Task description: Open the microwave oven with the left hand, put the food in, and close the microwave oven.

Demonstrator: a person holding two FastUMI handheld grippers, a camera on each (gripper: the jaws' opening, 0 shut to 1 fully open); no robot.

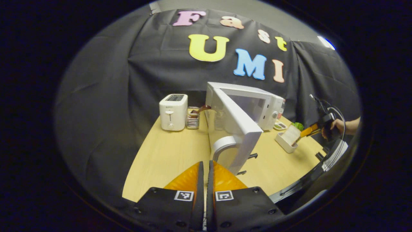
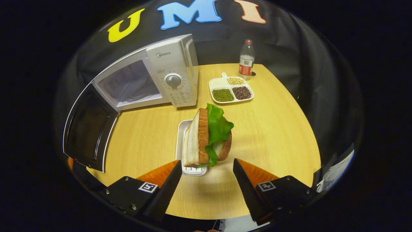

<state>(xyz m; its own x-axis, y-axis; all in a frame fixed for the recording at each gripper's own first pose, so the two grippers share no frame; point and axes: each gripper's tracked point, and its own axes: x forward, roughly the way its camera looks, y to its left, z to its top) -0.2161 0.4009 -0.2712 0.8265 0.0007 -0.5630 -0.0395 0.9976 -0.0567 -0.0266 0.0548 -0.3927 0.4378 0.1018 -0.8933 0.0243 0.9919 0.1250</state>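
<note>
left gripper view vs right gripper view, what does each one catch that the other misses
Left gripper view alone: a white toaster with a metal rack beside it, and the door's handle just past the shut left gripper.

Right gripper view alone: a bottle, a divided tray of beans, the control dial, and the right gripper, open around the sandwich.

Shared: the microwave with its door open, the wooden table, and the sandwich standing in its white tray.
</note>
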